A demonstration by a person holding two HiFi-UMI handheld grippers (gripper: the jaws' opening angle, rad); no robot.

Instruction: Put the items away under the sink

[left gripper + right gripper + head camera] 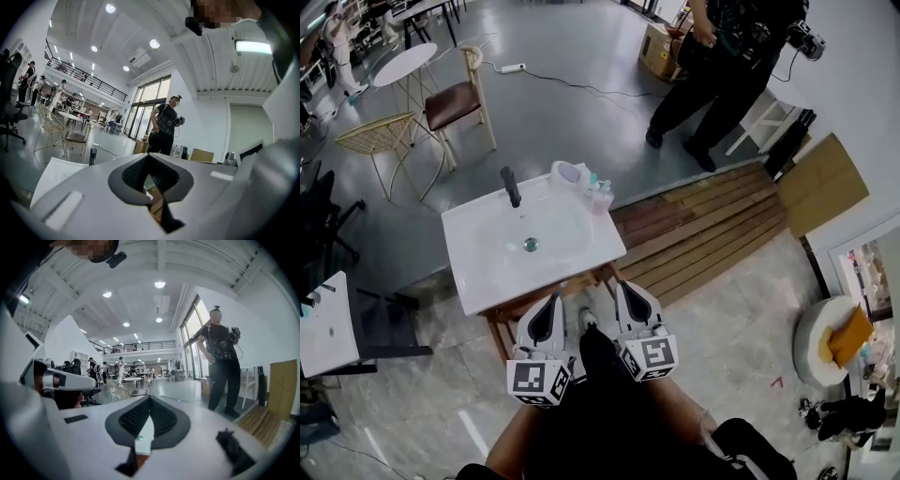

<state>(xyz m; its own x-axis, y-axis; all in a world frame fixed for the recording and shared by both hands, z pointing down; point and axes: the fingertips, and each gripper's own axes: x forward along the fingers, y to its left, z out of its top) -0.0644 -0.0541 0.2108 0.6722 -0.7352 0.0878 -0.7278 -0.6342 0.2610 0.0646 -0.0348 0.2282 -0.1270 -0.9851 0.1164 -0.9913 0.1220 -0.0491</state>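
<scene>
While I hold the left gripper [551, 305] and right gripper [623, 291] just short of the sink [487, 281], nothing looks put away. The soap bottle [602, 197] and a round tub [570, 175] stand at its back corner, near the tap [512, 186]. Both pairs of fingers are together and empty, so every item is left to move.

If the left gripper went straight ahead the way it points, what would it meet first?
Probably the front edge of the white sink, just ahead of the left gripper, though its height is unclear.
</scene>
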